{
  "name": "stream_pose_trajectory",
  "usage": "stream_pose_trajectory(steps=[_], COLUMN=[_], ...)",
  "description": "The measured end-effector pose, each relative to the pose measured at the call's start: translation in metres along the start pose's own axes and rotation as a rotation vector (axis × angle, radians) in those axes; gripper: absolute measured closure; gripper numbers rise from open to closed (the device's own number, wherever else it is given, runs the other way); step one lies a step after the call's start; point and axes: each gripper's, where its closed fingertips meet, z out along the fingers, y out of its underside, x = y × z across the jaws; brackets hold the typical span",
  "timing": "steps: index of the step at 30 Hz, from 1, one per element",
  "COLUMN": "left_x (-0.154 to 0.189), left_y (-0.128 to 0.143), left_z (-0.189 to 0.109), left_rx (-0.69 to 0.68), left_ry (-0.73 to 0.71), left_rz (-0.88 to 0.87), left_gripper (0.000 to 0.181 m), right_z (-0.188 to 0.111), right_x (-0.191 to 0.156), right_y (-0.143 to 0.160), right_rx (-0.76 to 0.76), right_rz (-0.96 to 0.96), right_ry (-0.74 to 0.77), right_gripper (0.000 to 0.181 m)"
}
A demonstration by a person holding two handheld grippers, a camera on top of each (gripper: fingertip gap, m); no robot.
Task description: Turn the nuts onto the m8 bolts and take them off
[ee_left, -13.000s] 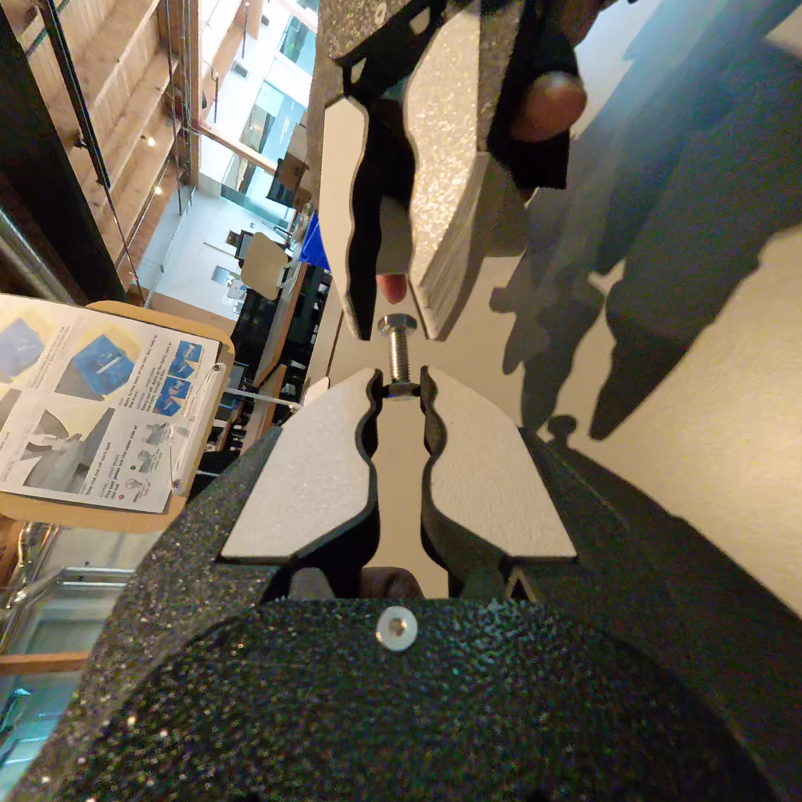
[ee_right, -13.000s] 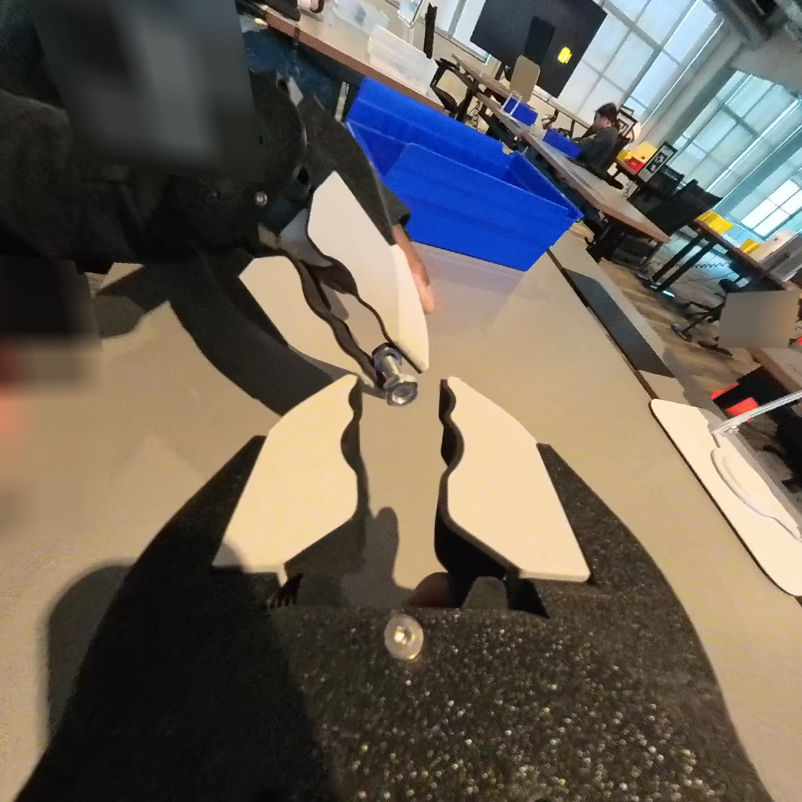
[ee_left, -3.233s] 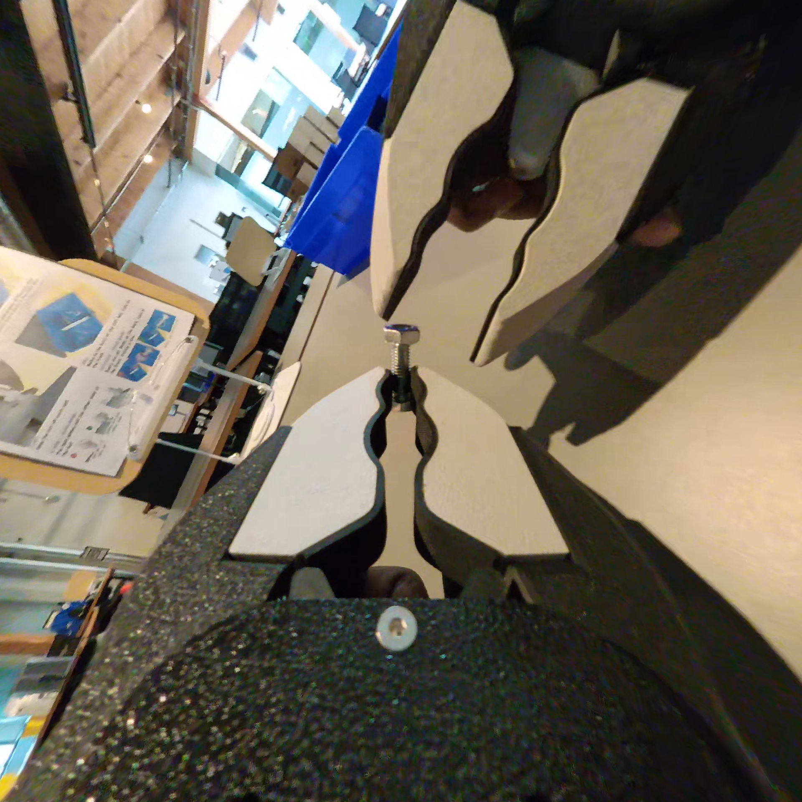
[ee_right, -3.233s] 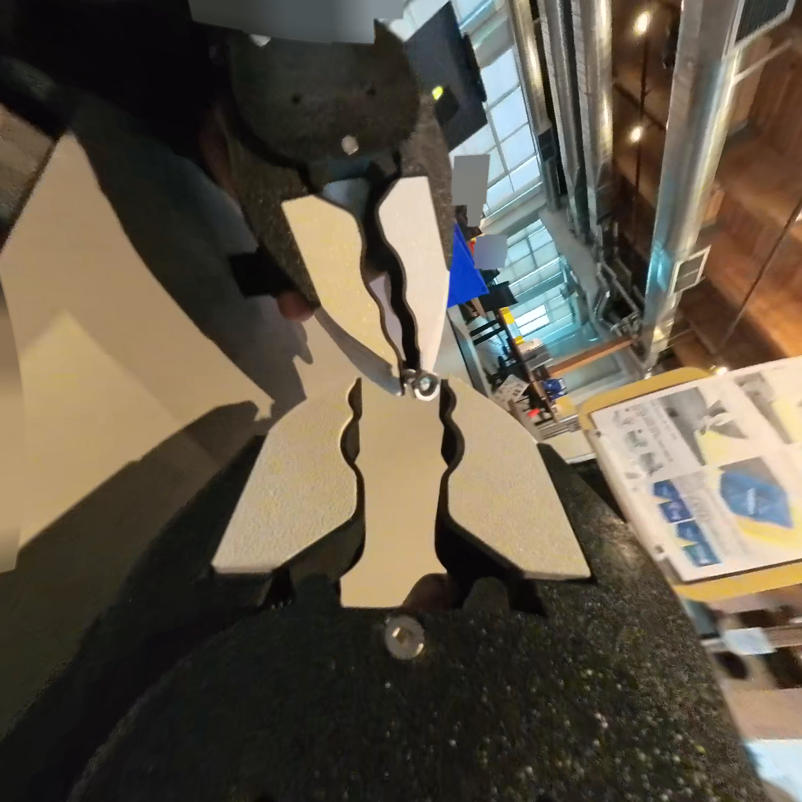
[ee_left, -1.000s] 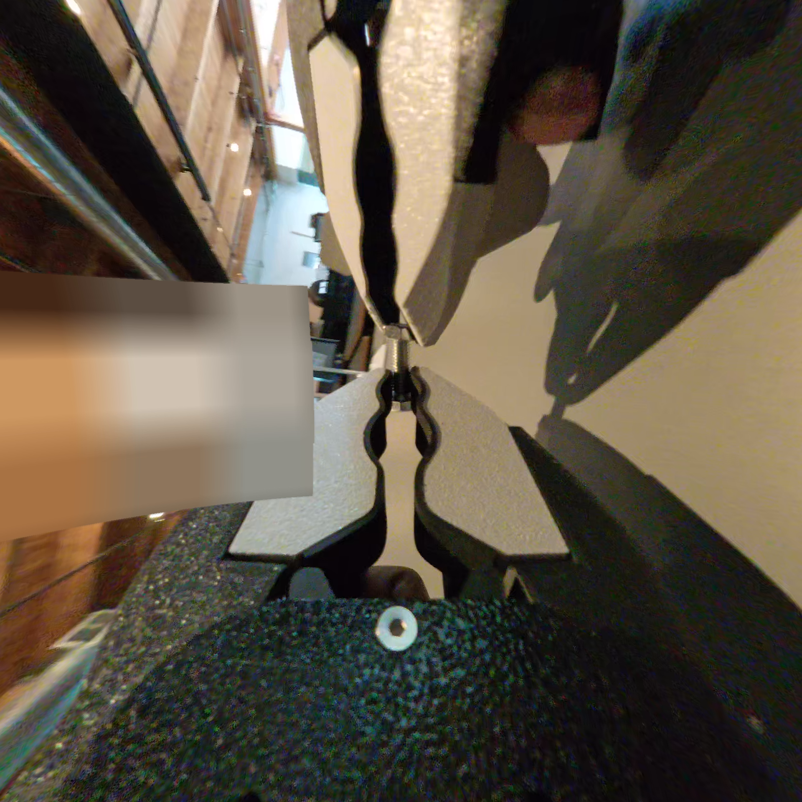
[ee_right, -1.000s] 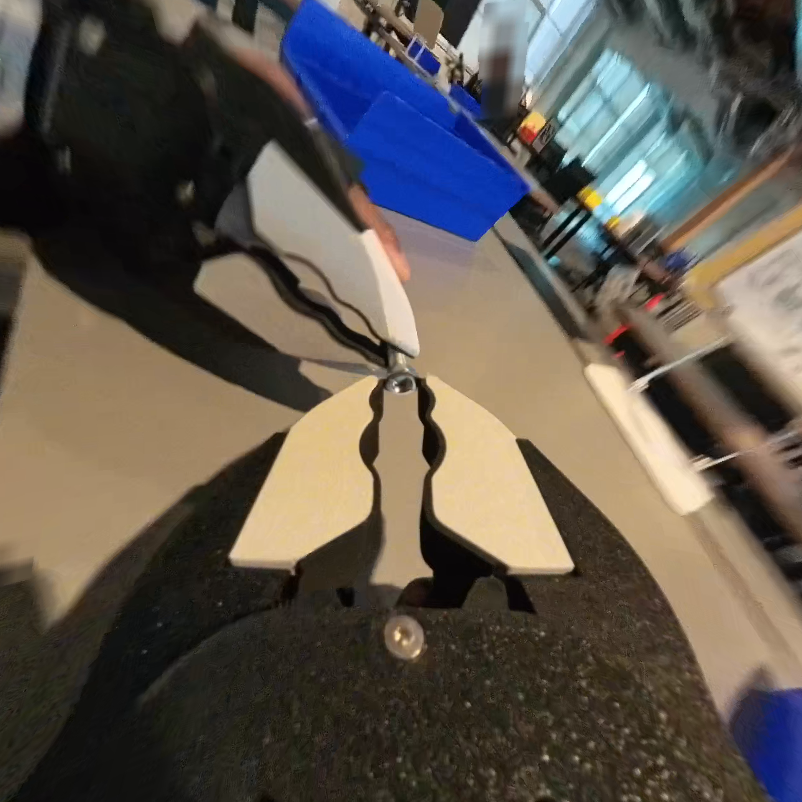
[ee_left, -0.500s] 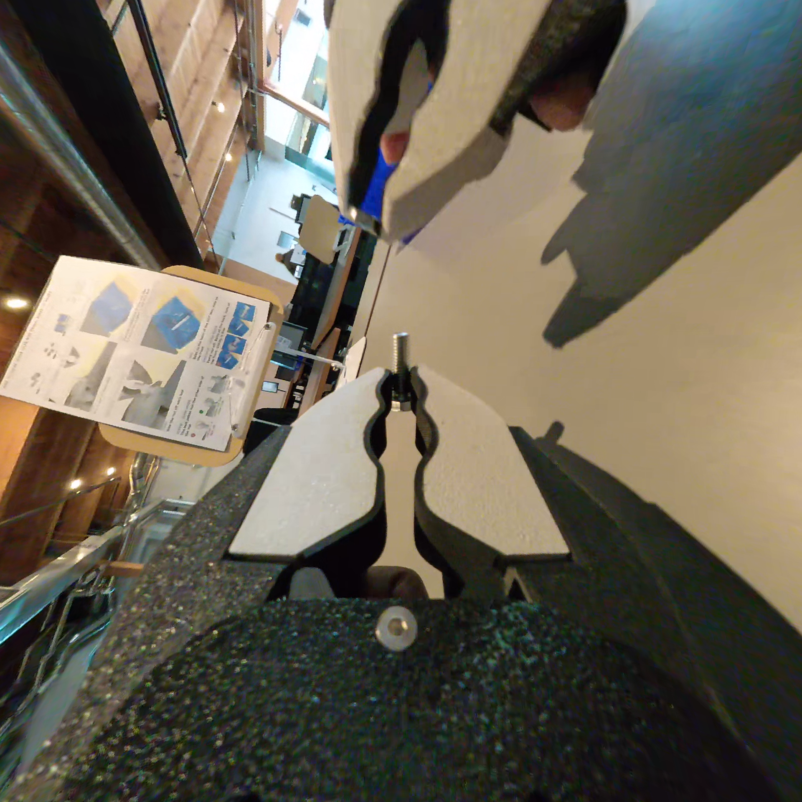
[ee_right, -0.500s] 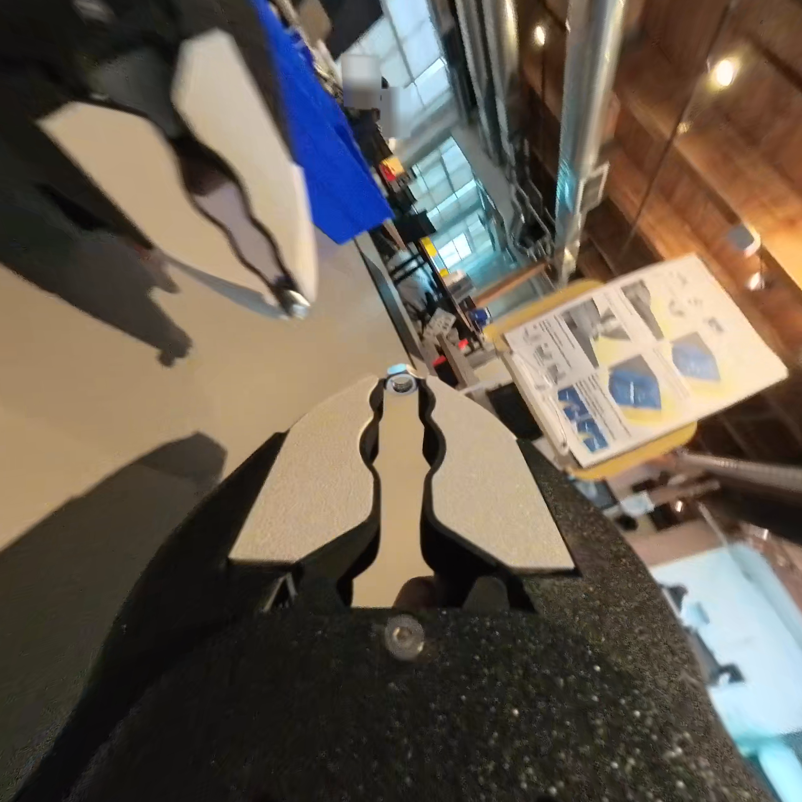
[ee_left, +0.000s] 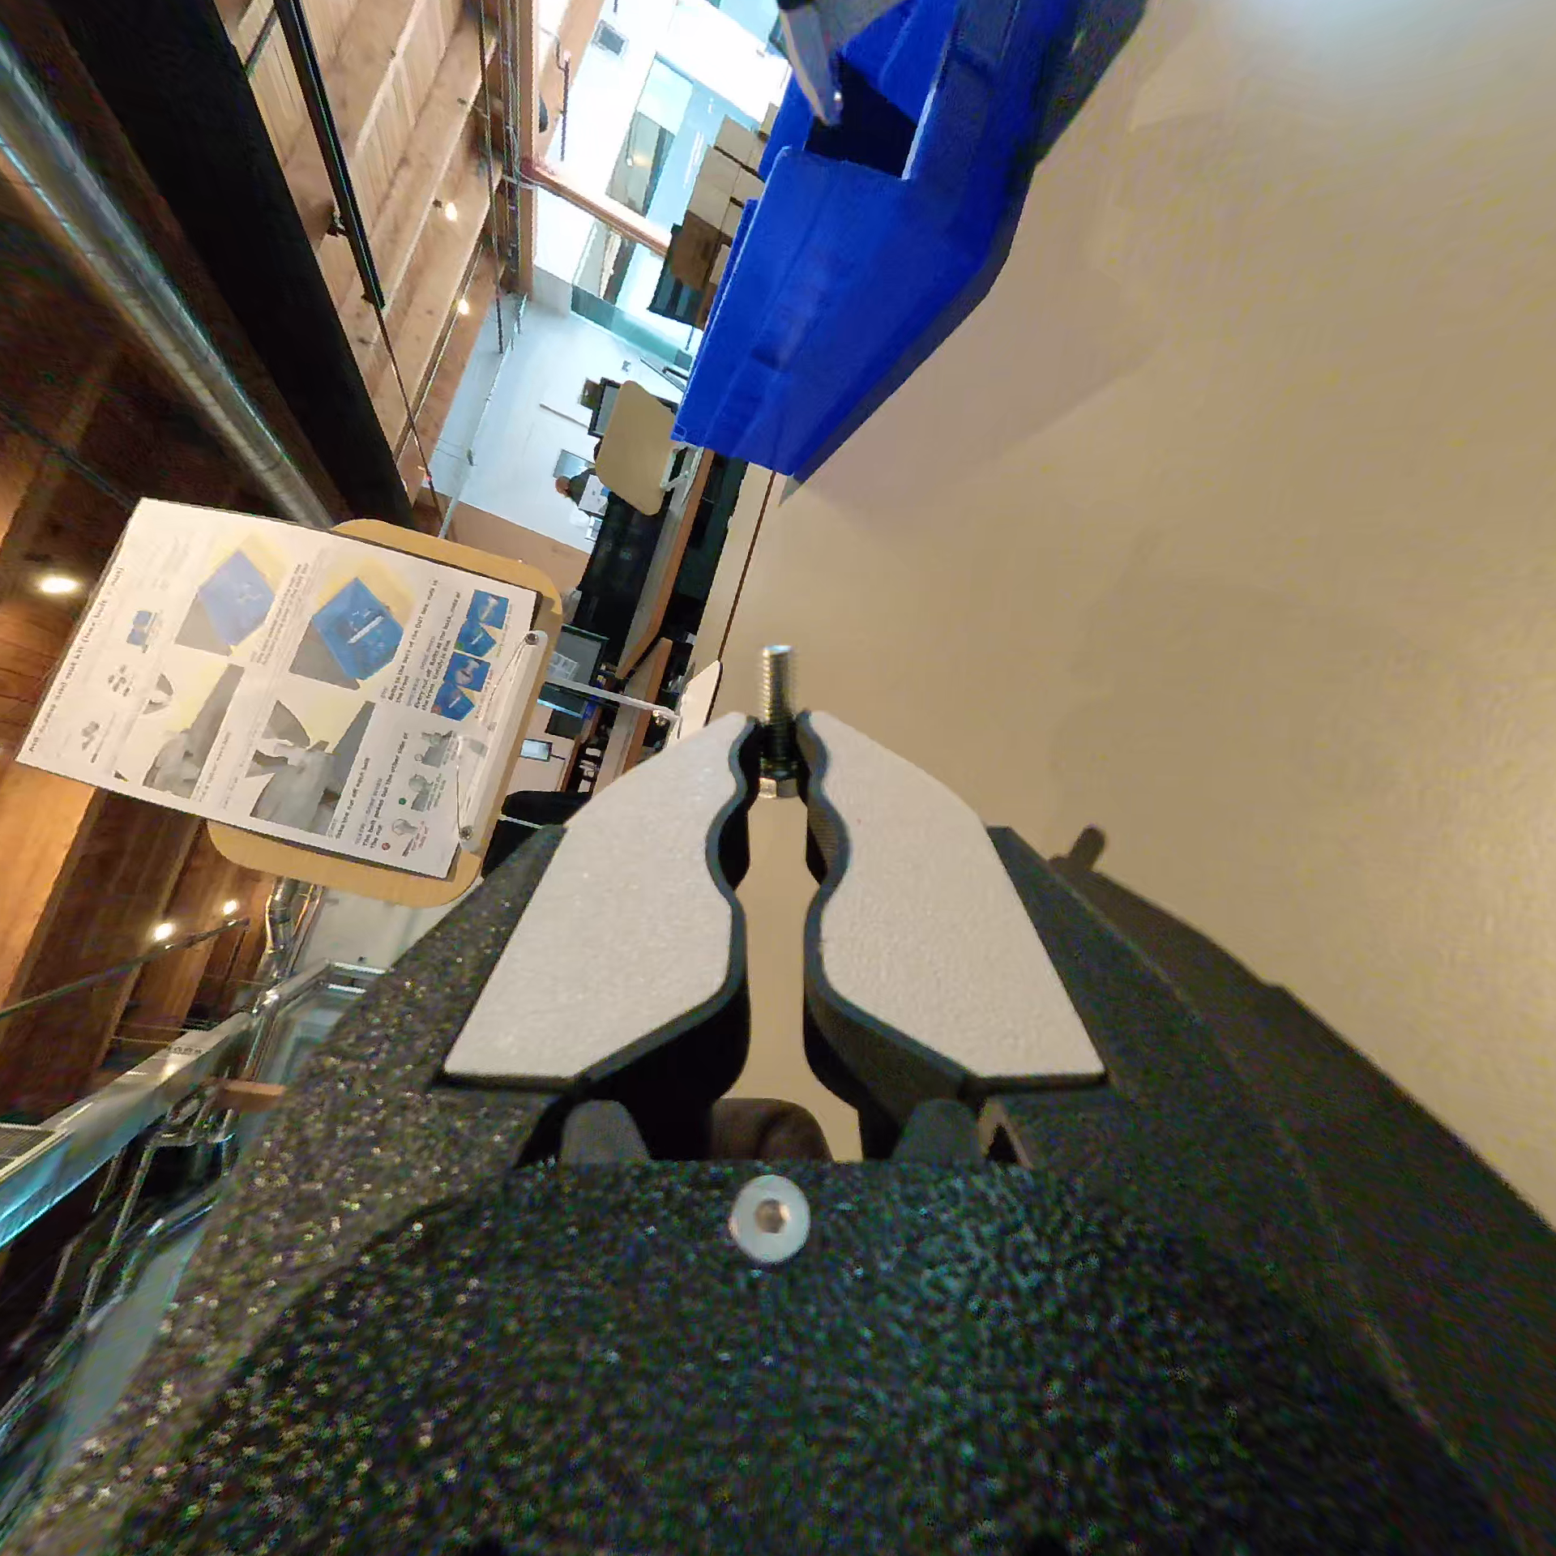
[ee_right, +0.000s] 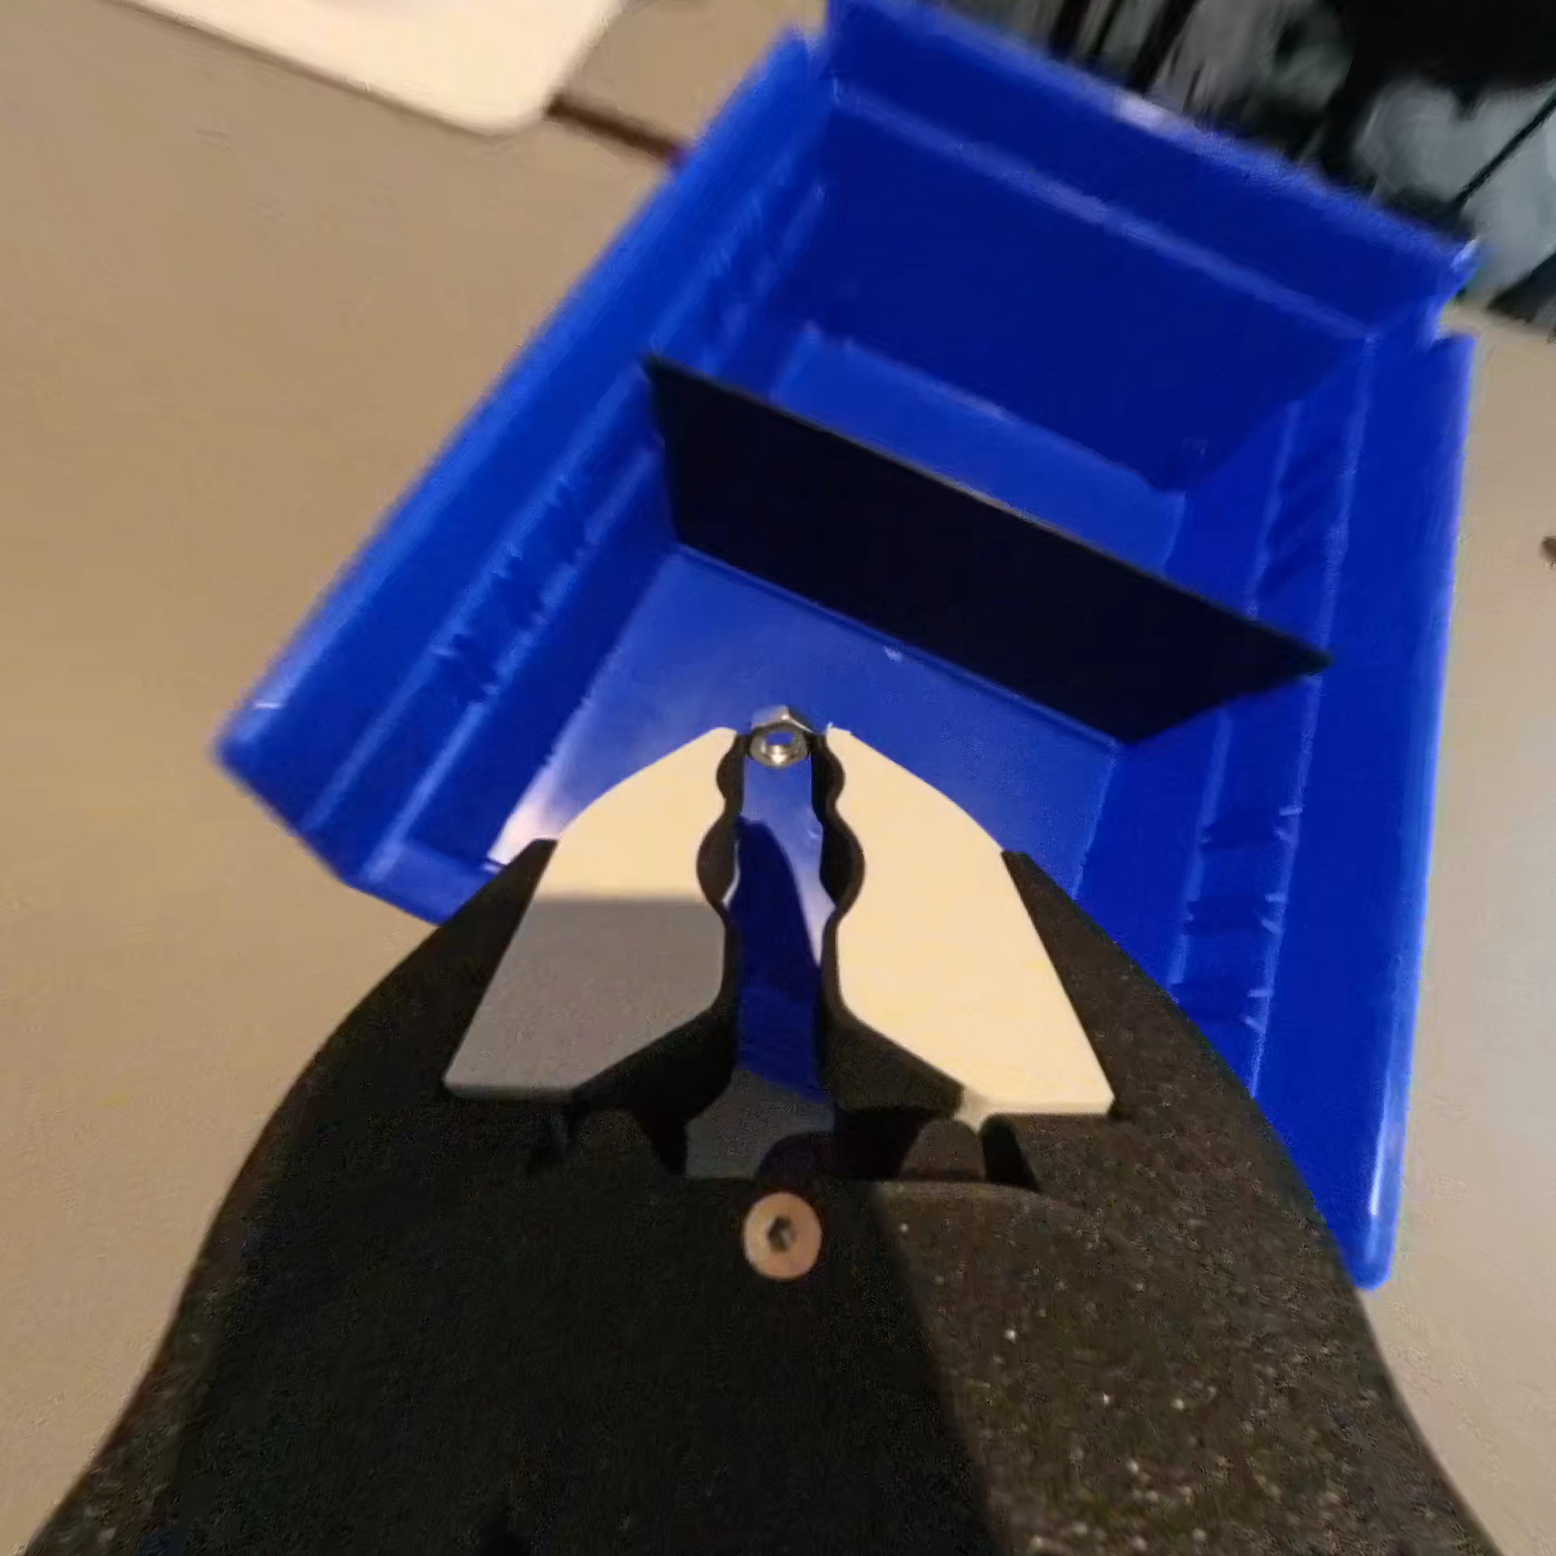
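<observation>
My left gripper is shut on a silver bolt; its threaded end sticks out past the fingertips, bare, and its head sits between the pads. My right gripper is shut on a small silver nut at its fingertips. It holds the nut above the near compartment of a blue bin. A dark divider splits the bin into a near and a far compartment. The same blue bin shows at the top of the left wrist view, with a tip of the right gripper above it.
The beige table fills the right of the left wrist view. A clipboard with an illustrated sheet stands at the left beyond the table edge. A white board lies on the table past the bin.
The right gripper has taken the nut off the bolt and swung away with it to above the blue bin. The left gripper still holds the bolt, now bare.
</observation>
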Motion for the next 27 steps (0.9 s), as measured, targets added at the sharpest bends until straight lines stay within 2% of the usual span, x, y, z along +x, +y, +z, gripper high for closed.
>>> stream_pose_trajectory(steps=[3, 7, 12, 18, 20, 23, 25, 27], left_x=[0.000, -0.001, -0.001, -0.002, -0.004, -0.010, -0.014, -0.017], left_y=[0.001, 0.002, 0.002, -0.001, -0.002, -0.004, -0.009, -0.014], left_z=[0.001, 0.001, 0.001, 0.001, 0.001, 0.000, -0.001, -0.001], left_rx=[-0.004, -0.002, 0.000, 0.011, 0.015, 0.032, 0.067, 0.102], left_ry=[0.001, 0.000, 0.000, -0.003, -0.012, -0.024, -0.014, -0.004], left_rz=[-0.002, -0.009, -0.010, -0.024, -0.035, -0.098, -0.192, -0.273], left_gripper=[0.174, 0.174, 0.174, 0.174, 0.174, 0.174, 0.174, 0.174], right_z=[0.023, 0.030, 0.030, 0.025, 0.019, -0.004, -0.029, -0.059], right_x=[0.010, 0.013, 0.010, 0.008, 0.006, -0.016, -0.047, -0.093], right_y=[0.021, 0.022, 0.020, 0.017, 0.009, -0.021, -0.045, -0.063], right_rx=[-0.152, -0.190, -0.177, -0.109, -0.044, 0.163, 0.341, 0.524], right_rz=[-0.001, 0.021, 0.020, 0.036, 0.030, -0.010, -0.067, -0.160], right_ry=[-0.010, -0.021, -0.026, -0.023, -0.010, -0.035, -0.079, -0.158], right_gripper=[0.165, 0.166, 0.163, 0.151, 0.149, 0.150, 0.150, 0.154])
